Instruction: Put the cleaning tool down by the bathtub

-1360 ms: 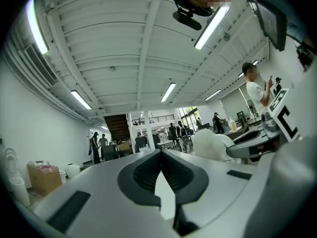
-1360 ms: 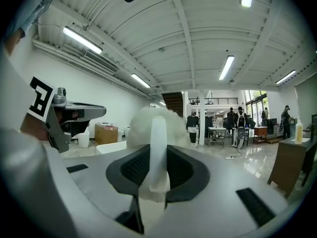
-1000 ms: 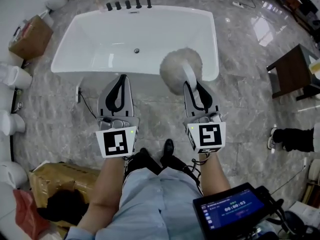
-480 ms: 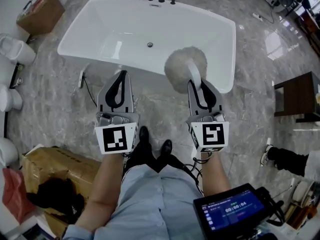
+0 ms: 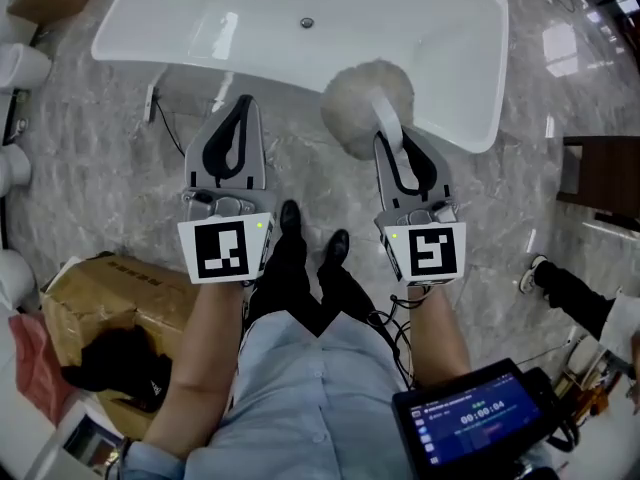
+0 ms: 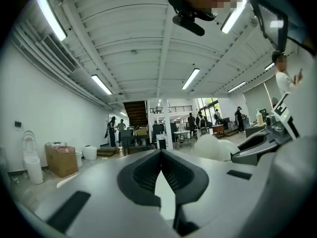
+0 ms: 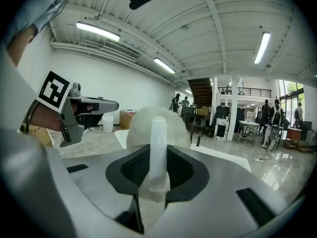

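Observation:
The cleaning tool is a fluffy off-white round brush head (image 5: pixel 366 100) on a white handle (image 5: pixel 389 128). My right gripper (image 5: pixel 392 142) is shut on that handle (image 7: pixel 158 143), and the fluffy head (image 7: pixel 143 125) sticks out past the jaws. In the head view the head hangs over the near rim of the white bathtub (image 5: pixel 420 28) and the marble floor in front of it. My left gripper (image 5: pixel 243 105) is level beside it, to the left. It is shut with nothing between its jaws (image 6: pixel 159 155).
A cardboard box (image 5: pixel 110 293) lies on the floor at the lower left. White ceramic fixtures (image 5: pixel 20 68) line the left edge. A dark wooden table (image 5: pixel 605 173) and another person's leg (image 5: pixel 565 288) are at the right. A cable (image 5: pixel 168 128) runs by the tub.
Both grippers have sunk and moved together toward the tub's near side. The brush stays in the right gripper. The tub now sits higher in the head view.

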A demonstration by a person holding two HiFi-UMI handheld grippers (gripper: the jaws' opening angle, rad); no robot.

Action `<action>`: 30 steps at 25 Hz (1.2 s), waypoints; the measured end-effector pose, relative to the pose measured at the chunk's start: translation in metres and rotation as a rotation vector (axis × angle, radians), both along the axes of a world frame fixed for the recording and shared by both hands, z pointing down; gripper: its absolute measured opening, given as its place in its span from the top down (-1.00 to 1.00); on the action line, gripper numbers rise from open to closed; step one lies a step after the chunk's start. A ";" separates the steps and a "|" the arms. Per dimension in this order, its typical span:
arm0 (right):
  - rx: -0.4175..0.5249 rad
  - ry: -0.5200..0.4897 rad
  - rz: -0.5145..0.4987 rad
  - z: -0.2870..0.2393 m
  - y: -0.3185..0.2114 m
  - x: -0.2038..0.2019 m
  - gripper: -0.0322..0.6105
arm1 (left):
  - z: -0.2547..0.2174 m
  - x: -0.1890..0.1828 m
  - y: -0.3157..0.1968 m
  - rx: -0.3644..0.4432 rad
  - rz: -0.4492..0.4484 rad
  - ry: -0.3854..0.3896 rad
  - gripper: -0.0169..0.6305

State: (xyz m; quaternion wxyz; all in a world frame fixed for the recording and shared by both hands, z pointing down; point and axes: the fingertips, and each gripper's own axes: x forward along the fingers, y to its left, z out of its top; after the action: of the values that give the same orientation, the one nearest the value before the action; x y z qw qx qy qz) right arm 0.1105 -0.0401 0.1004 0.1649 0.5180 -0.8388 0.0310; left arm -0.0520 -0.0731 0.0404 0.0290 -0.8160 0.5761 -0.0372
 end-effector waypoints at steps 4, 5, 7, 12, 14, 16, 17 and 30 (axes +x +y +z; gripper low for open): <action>-0.069 0.007 -0.020 0.047 -0.005 -0.013 0.59 | 0.044 -0.005 -0.012 -0.059 0.019 0.002 0.90; -0.082 0.009 -0.027 0.058 -0.007 -0.017 0.59 | 0.055 -0.006 -0.015 -0.070 0.024 0.002 0.90; -0.097 0.011 -0.040 0.078 -0.010 -0.025 0.59 | 0.076 -0.008 -0.020 -0.090 0.038 0.000 0.90; -0.090 0.010 -0.079 0.125 -0.024 -0.045 0.59 | 0.129 -0.015 -0.030 -0.147 0.055 -0.004 0.91; -0.115 0.021 -0.101 0.147 -0.023 -0.056 0.59 | 0.152 -0.022 -0.033 -0.170 0.056 0.000 0.91; -0.140 0.031 -0.117 0.169 -0.021 -0.064 0.59 | 0.174 -0.029 -0.035 -0.184 0.062 -0.003 0.91; -0.152 0.034 -0.123 0.181 -0.020 -0.068 0.59 | 0.185 -0.032 -0.036 -0.187 0.065 -0.008 0.91; -0.285 0.055 -0.180 0.332 -0.018 -0.082 0.59 | 0.321 -0.032 -0.049 -0.293 0.085 0.034 0.91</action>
State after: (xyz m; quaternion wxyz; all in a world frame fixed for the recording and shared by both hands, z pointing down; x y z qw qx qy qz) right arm 0.0283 -0.0576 0.4320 0.2616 0.4127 -0.8641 0.1204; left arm -0.0842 -0.1219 0.3618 -0.0988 -0.8355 0.5300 -0.1057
